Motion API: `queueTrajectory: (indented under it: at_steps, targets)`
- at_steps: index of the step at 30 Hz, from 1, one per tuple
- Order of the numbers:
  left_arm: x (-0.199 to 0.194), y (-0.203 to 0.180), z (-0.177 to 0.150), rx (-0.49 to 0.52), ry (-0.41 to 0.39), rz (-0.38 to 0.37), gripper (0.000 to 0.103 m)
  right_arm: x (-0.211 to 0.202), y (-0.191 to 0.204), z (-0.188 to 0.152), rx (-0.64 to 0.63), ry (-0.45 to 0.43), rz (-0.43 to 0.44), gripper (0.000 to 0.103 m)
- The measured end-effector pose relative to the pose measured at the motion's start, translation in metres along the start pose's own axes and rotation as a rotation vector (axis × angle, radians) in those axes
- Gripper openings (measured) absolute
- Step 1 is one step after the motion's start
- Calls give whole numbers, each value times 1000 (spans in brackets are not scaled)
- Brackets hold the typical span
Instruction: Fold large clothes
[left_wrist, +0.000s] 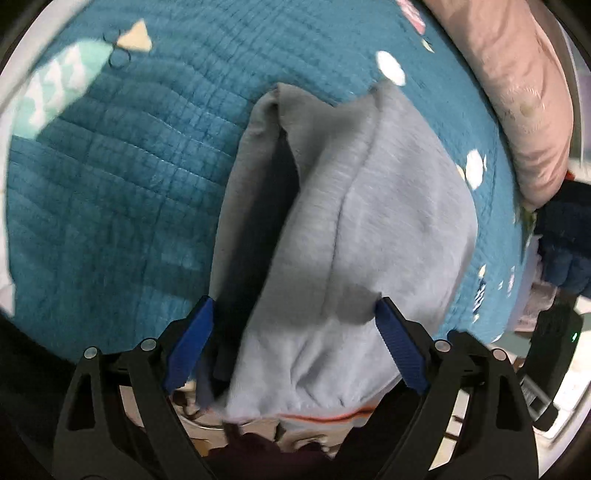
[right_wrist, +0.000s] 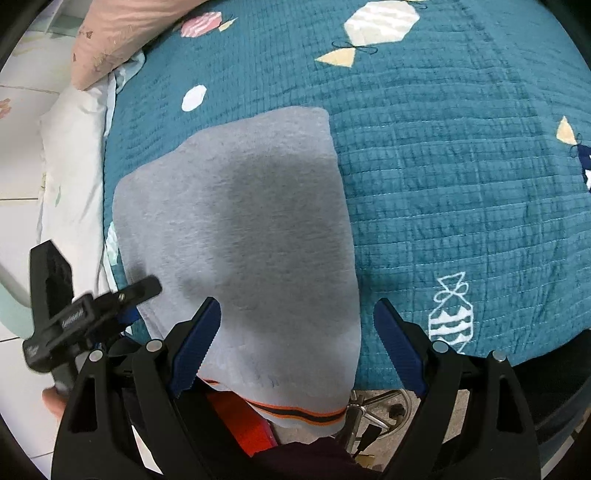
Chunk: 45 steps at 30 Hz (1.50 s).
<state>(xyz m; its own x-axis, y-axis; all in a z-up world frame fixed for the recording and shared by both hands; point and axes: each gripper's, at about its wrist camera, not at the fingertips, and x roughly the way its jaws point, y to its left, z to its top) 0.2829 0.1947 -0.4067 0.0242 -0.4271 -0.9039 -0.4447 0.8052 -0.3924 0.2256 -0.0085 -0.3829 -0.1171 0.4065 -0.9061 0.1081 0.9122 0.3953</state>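
Note:
A grey sweatshirt (left_wrist: 369, 221) lies folded into a long strip on the teal quilt (left_wrist: 129, 184), and one side fold stands up with a dark gap under it. Its orange-and-black striped hem (right_wrist: 295, 411) hangs over the bed's near edge. My left gripper (left_wrist: 294, 301) is open above the sweatshirt's near end, with the cloth below the wide-apart blue pads (left_wrist: 192, 343). My right gripper (right_wrist: 297, 302) is open too, over the garment (right_wrist: 240, 206) by its right edge. The black body of the left tool (right_wrist: 70, 317) shows at the lower left of the right wrist view, held by a hand (right_wrist: 51, 400).
A pink pillow (right_wrist: 122, 33) lies at the far corner of the bed, with a white sheet (right_wrist: 77, 166) and tiled floor (right_wrist: 18, 155) beside it. A chair base with casters (right_wrist: 380, 406) and an orange object (right_wrist: 240, 417) sit under the bed edge. Dark blue clothes (left_wrist: 565, 240) lie at the right.

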Motion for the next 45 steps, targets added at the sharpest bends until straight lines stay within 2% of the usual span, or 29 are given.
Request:
queueTrajectory:
  at_steps: [7, 9, 11, 14, 18, 21, 24, 26, 27, 28, 30, 34, 35, 37, 40, 42, 44, 45]
  targets:
    - [10, 24, 10, -38, 29, -95, 90, 12, -3, -1, -2, 29, -5, 82]
    - [-3, 27, 7, -49, 17, -33, 89, 15, -3, -2, -4, 43, -11, 82]
    - [-19, 24, 5, -5, -32, 2, 90, 17, -4, -3, -3, 46, -4, 82]
    - [-21, 24, 12, 36, -6, -5, 90, 22, -4, -3, 5, 54, -9, 82]
    - [6, 28, 22, 37, 75, -55, 89, 26, 1, -4, 10, 57, 7, 82]
    - [12, 40, 27, 11, 67, -125, 90, 24, 3, -6, -9, 54, 11, 82]
    - [6, 65, 27, -31, 48, -220, 90, 24, 6, -8, -19, 38, 21, 82]
    - [2, 69, 21, -21, 44, -300, 89, 25, 5, -8, -9, 38, 29, 82]
    - [0, 67, 16, 4, 49, -311, 84, 25, 3, -8, -8, 33, 31, 82]
    - [-2, 62, 9, 40, 47, -284, 80, 24, 2, -8, -9, 29, 29, 82]
    - [-3, 56, 3, 85, 25, -237, 80, 23, -2, -7, -12, 15, 28, 82]
    - [9, 67, 9, 37, 56, -255, 80, 30, -20, 2, 2, -4, 91, 82]
    - [10, 70, 11, 37, 64, -256, 82, 36, -24, 5, 14, 8, 110, 82]
    - [13, 74, 15, 29, 75, -265, 90, 53, -36, 12, 66, 40, 229, 83]
    - [15, 69, 21, 25, 80, -247, 97, 59, -42, 17, 97, 36, 285, 84]
    - [15, 67, 20, 37, 67, -225, 97, 57, -42, 15, 97, 21, 282, 81]
    - [10, 67, 16, 54, 49, -204, 97, 51, -41, 9, 66, 4, 248, 70]
    - [7, 68, 15, 53, 38, -192, 90, 47, -39, 6, 45, -1, 239, 67]
